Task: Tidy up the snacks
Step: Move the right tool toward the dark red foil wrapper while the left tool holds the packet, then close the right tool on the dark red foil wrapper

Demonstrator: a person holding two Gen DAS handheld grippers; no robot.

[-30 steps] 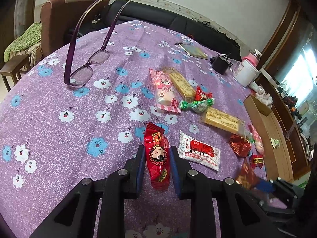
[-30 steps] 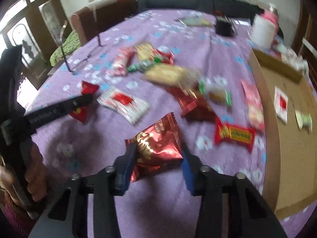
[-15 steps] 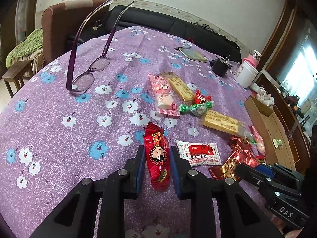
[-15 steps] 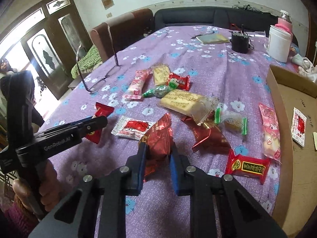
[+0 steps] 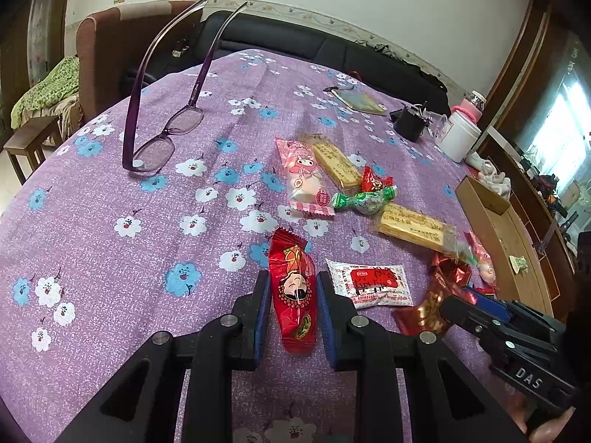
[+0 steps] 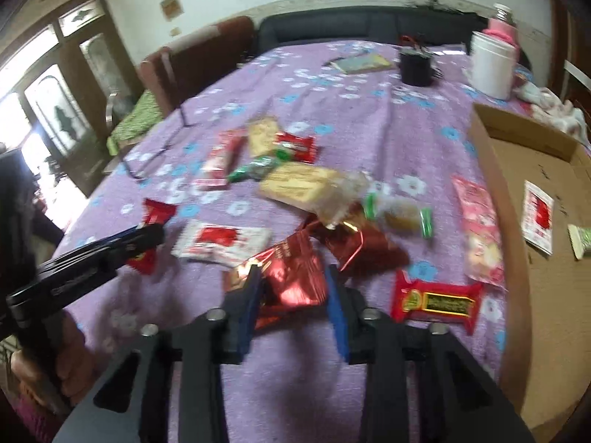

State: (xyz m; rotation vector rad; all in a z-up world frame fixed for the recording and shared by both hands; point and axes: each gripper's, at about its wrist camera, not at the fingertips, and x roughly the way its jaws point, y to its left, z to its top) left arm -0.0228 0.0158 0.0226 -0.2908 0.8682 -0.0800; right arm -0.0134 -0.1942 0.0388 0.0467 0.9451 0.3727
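My left gripper (image 5: 291,295) is shut on a red packet with a cartoon face (image 5: 293,291), low over the purple flowered tablecloth (image 5: 110,258). In the blurred right wrist view the jaws of my right gripper (image 6: 293,291) are opening around a shiny red foil packet (image 6: 295,277), which rests on the cloth between the pads and is not squeezed. A second red foil packet (image 6: 365,247) lies just behind it. The left gripper (image 6: 147,236) also shows there at the left, and the right gripper (image 5: 476,302) shows at the lower right of the left wrist view.
An open cardboard box (image 6: 554,295) at the right holds a white-and-red sachet (image 6: 537,217). Several loose snacks lie mid-table, among them a yellow biscuit pack (image 5: 410,227) and a white sachet (image 5: 369,282). Purple glasses (image 5: 155,144) stand left; a white jar (image 5: 458,136) stands far right.
The right gripper's jaws pinched the foil packet tight, then widened again, and the packet now sits lower on the cloth. The left gripper and its red packet have not moved.
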